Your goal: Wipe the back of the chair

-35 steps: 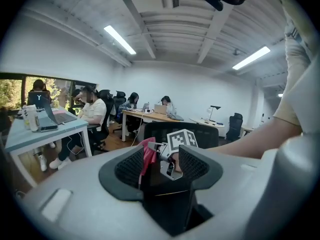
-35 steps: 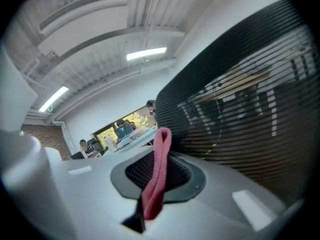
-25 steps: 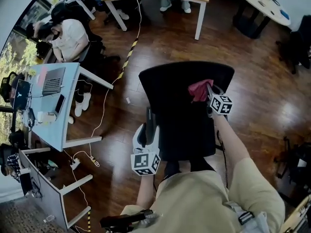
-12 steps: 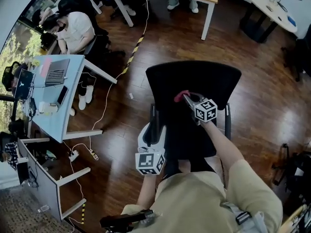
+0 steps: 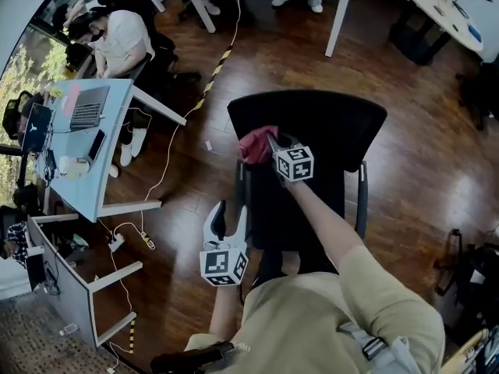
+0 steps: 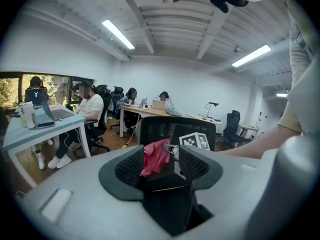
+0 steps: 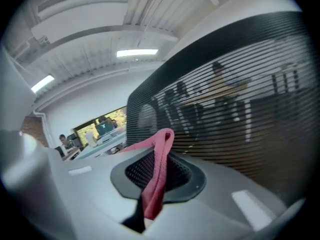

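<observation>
office w/ dark wood floor (image 5: pixel 421 154). item: black mesh-back office chair (image 5: pixel 343 123); red cloth (image 5: pixel 254 142) at upper left edge of its back, head view. right gripper (image 5: pixel 271 142): jaws pinched on cloth fold. left gripper (image 5: pixel 231 215): jaws spread, empty, low beside seat. risks (est.): cloth slips off back's edge; mesh drag pulls fold free; unsteadied chair prob. swivels.

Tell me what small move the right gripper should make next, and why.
Probably sweep the right gripper sideways toward the right edge of the chair back. It is shut on the red cloth at the back's upper left, so most of the mesh lies to its right, seemingly unwiped. The left gripper hangs open, empty.
</observation>
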